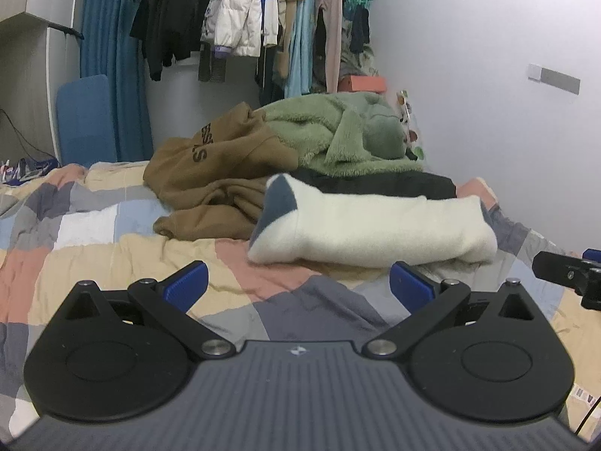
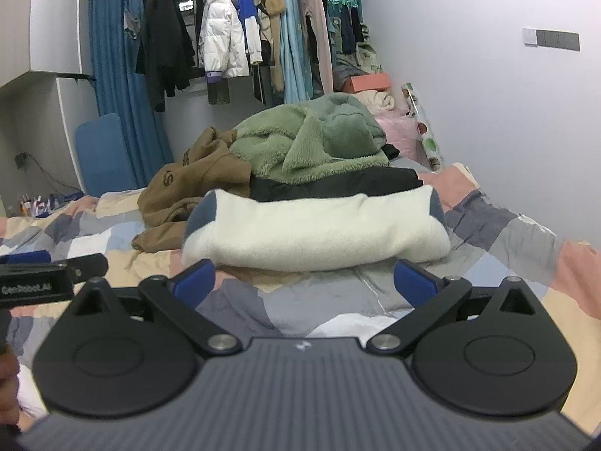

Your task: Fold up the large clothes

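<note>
- Cream fleece garment with grey-blue trim (image 2: 315, 229), already folded into a thick bundle, lies on the patchwork quilt (image 1: 112, 248), just ahead of both tools.
- Left gripper (image 1: 298, 287) and right gripper (image 2: 304, 282): jaws spread wide, holding nothing.
- Advice: next take the crumpled brown hoodie (image 1: 210, 173) by the shoulder seams and spread it flat.

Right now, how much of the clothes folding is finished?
One piece looks done: the cream fleece garment lies folded on the patchwork quilt. Nothing is in hand; the left gripper and right gripper are both open. Left: the brown hoodie, green fleece and black garment, still heaped.
</note>
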Demonstrator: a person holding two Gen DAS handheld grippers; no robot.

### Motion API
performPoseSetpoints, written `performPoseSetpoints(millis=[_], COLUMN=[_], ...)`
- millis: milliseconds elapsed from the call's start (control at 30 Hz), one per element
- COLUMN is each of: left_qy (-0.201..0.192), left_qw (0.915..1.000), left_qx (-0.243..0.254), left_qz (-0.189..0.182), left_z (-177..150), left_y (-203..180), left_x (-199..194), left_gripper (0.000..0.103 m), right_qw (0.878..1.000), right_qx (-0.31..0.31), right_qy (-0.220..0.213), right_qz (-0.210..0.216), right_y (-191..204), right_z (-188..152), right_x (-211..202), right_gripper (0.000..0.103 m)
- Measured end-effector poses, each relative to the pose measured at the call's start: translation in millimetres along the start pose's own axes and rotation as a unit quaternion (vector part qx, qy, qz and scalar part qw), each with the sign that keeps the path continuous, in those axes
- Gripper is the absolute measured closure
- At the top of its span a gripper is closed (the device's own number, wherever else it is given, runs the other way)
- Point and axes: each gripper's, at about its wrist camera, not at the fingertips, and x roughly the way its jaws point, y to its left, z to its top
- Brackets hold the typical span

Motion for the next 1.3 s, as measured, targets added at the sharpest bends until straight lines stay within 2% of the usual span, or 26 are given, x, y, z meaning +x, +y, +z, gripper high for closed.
performPoseSetpoints(millis=[133,233,367,767,833,933,1067,1300], left_qy=[-0.002,-0.005,0.011,0.043,0.053,0.061,0.039,0.011], left_qw=[1.0000,0.9996,0.9965,0.9899,0.9898,0.9906,0.9929,0.9971], left_qx=[0.000,0.007,0.019,0.008,0.002,-0.012,-0.024,-0.048], left_qz=[0.004,0.028,0.081,0.135,0.132,0.122,0.110,0.058], left_z=[-1.5,-6.1,-16.1,-43.9,-47.7,-49.8,-41.8,-22.4], left_y=[-0.8,-1.6,-0.5,11.4,14.1,18.7,21.3,19.8], left_x=[3.2,12.6,37.2,95.5,101.4,103.1,89.8,55.2], left_gripper=[0.000,0.000,0.000,0.000,0.000,0.000,0.000,0.000], right_qw=[1.000,1.000,1.000,0.997,0.995,0.996,0.996,0.999], right_qx=[0.009,0.018,0.026,0.042,0.032,0.006,0.011,0.014], right_qy=[0.003,-0.001,-0.002,0.019,0.022,0.016,0.009,-0.004], right_qz=[0.003,0.007,0.014,0.066,0.086,0.092,0.084,0.041], right_y=[-2.4,-3.5,-0.5,29.7,40.8,55.8,53.4,27.8], right_z=[0.9,3.3,6.3,8.4,7.9,7.8,10.7,10.4], right_x=[0.6,-2.1,-7.5,-28.0,-33.1,-36.2,-33.7,-22.8], right_gripper=[0.000,0.000,0.000,0.000,0.000,0.000,0.000,0.000])
